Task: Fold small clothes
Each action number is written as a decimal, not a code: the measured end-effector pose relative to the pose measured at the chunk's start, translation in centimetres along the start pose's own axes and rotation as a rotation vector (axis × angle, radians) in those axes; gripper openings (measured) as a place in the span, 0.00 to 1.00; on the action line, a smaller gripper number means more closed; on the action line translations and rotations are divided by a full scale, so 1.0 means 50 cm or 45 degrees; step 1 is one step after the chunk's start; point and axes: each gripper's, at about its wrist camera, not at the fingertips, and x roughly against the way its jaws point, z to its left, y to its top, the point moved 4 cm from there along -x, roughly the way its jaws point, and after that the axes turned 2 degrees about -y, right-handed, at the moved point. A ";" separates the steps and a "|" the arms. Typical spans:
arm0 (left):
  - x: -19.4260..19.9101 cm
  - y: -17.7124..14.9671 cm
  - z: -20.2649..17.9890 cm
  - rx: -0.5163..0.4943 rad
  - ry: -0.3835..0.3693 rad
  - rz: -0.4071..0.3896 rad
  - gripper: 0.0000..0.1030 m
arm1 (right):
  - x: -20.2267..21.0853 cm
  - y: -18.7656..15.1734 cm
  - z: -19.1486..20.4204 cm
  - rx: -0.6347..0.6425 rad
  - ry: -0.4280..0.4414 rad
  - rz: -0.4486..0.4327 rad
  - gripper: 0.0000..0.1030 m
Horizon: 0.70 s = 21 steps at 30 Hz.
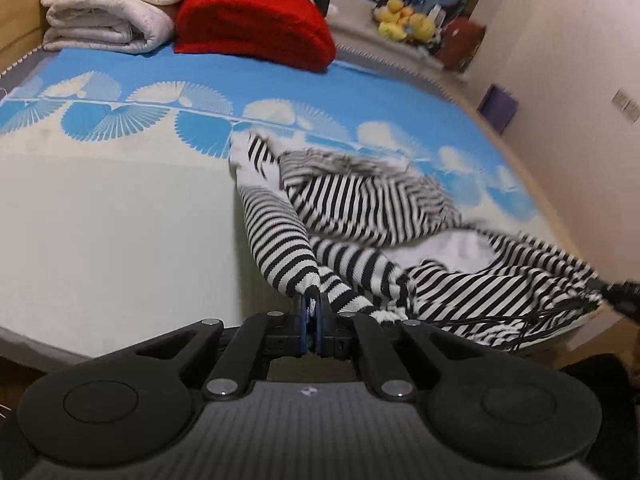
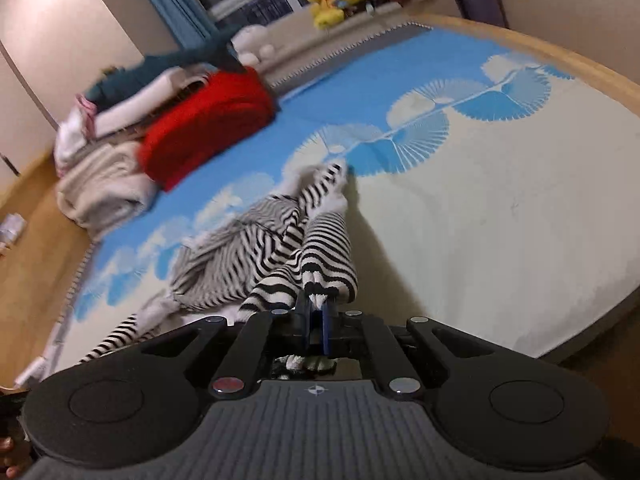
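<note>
Striped garment [image 1: 360, 216], a small knit piece in black and white bands, lies crumpled on a bed [image 1: 120, 208] whose cover is pale cream near the cameras and bright blue with white fan-shaped prints farther off. Both grippers pinch it. The left gripper [image 1: 313, 304] has its two black fingers pressed together on a bunched fold of the cloth. The right gripper [image 2: 316, 304] is likewise clamped on a gathered edge, with a bit of fabric poking back between its fingers.

Only the left wrist view shows the right gripper from outside: a dark tip at the right edge, with cloth stretched toward it, blurred by motion. That view also shows the garment's white inner side. Only the right wrist view shows the striped fabric trailing off toward the bed's edge at lower left.

What kind of garment it is cannot be told; it is too twisted. Parts of it are smeared by blur.

At the far side of the bed sit a folded red blanket [image 1: 252, 28], thick and fuzzy, and a rolled white quilt [image 1: 108, 4] beside it. Yellow plush toys [image 2: 332, 0] rest on a ledge by the window.
</note>
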 end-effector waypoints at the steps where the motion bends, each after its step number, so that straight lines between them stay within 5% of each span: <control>1: 0.023 -0.003 -0.003 -0.006 -0.017 -0.009 0.04 | 0.025 -0.004 0.001 -0.001 0.019 -0.003 0.04; 6: 0.095 -0.019 -0.028 -0.036 -0.073 -0.017 0.04 | 0.130 -0.020 0.014 -0.017 0.064 -0.010 0.04; 10: 0.045 0.013 -0.018 -0.021 -0.064 -0.011 0.04 | 0.107 0.007 0.016 -0.040 0.037 -0.008 0.04; 14: -0.082 0.098 0.011 0.017 -0.004 -0.005 0.04 | -0.016 0.065 0.024 -0.012 -0.034 0.013 0.04; 21: -0.392 0.269 0.074 -0.006 0.151 0.060 0.04 | -0.344 0.203 0.028 0.041 -0.164 0.087 0.04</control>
